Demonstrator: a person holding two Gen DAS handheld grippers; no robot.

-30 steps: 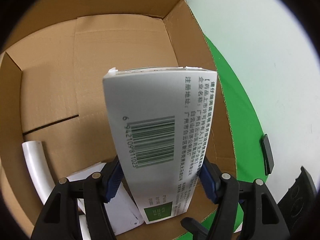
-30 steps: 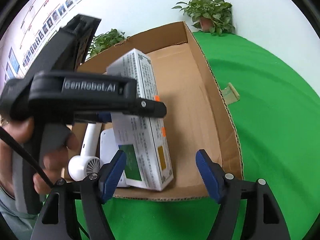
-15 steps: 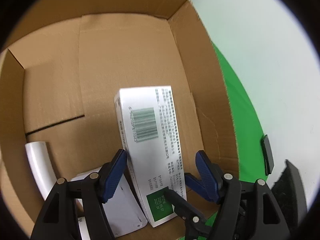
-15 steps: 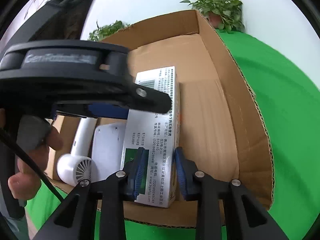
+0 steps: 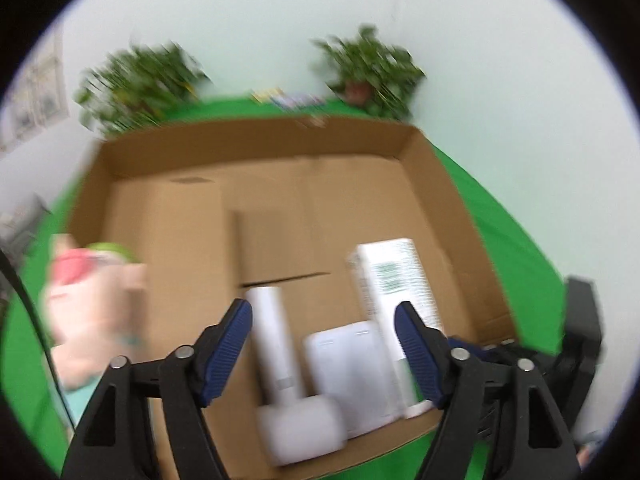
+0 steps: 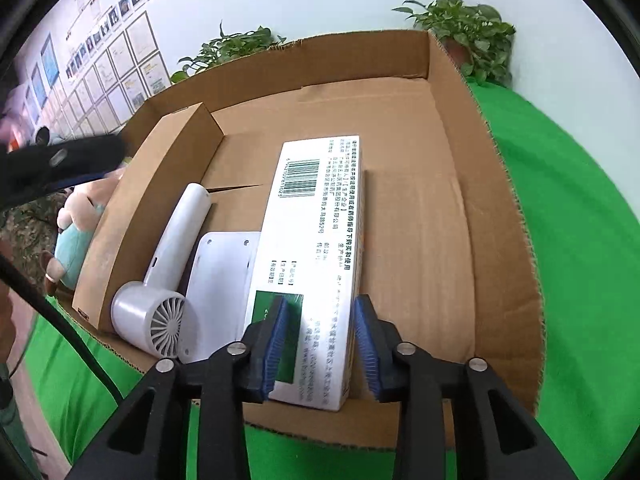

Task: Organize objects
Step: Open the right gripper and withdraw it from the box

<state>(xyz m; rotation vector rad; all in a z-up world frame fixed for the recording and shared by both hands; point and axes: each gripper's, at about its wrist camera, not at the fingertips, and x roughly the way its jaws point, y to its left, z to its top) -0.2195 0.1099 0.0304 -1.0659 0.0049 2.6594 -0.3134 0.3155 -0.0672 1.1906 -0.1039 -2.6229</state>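
Packing's well along: the cardboard box point(image 6: 448, 128) holds the medicine carton point(image 6: 316, 240) at my 12 o'clock, my right tongs point(image 6: 320, 340) straddling it, apparently pinching; white plate point(image 6: 220, 280) and fan point(image 6: 160, 280) at 10. Plush toy point(image 5: 88, 312) waits outside, left tongs point(image 5: 324, 348) spread, empty.

Your right gripper point(image 6: 320, 340) straddles the near end of the medicine box point(image 6: 316, 248) lying flat in the cardboard box point(image 6: 500, 216), beside the white panel point(image 6: 220, 288) and hair dryer point(image 6: 160, 292).
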